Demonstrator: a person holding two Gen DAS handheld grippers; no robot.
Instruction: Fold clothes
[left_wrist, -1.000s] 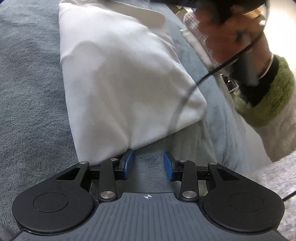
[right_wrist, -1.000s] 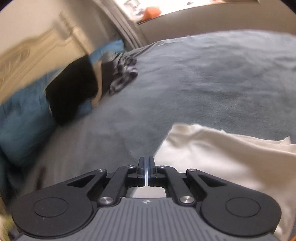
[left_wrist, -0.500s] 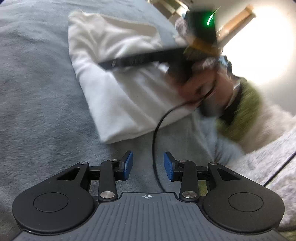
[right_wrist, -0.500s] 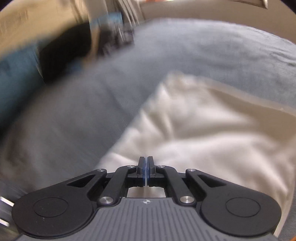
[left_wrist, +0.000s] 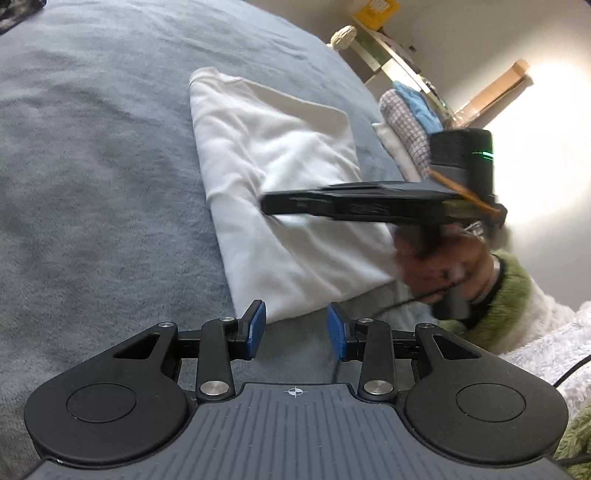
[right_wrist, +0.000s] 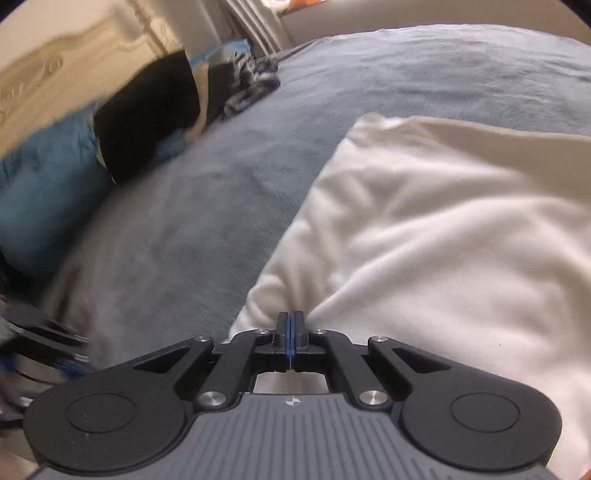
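A white folded garment (left_wrist: 280, 177) lies on the grey blanket (left_wrist: 92, 166) of a bed. My left gripper (left_wrist: 295, 328) hovers open just off the garment's near corner, with nothing between its blue pads. In the left wrist view a hand (left_wrist: 443, 266) in a green and white fuzzy sleeve holds my right gripper (left_wrist: 266, 205) low over the garment's middle. In the right wrist view that right gripper (right_wrist: 291, 325) is shut, its tips against the white garment (right_wrist: 424, 240), and creases spread from them. No cloth shows between the pads.
A black garment (right_wrist: 147, 110) and a checkered cloth (right_wrist: 251, 85) lie by a blue pillow (right_wrist: 44, 192) near the headboard (right_wrist: 37, 81). A stack of folded clothes (left_wrist: 406, 136) sits at the bed's far right edge. Grey blanket (right_wrist: 406, 74) stretches beyond the garment.
My left gripper has pulled back and up from the garment's corner, still open. The right gripper, shut throughout, has come in over the garment and down onto it.
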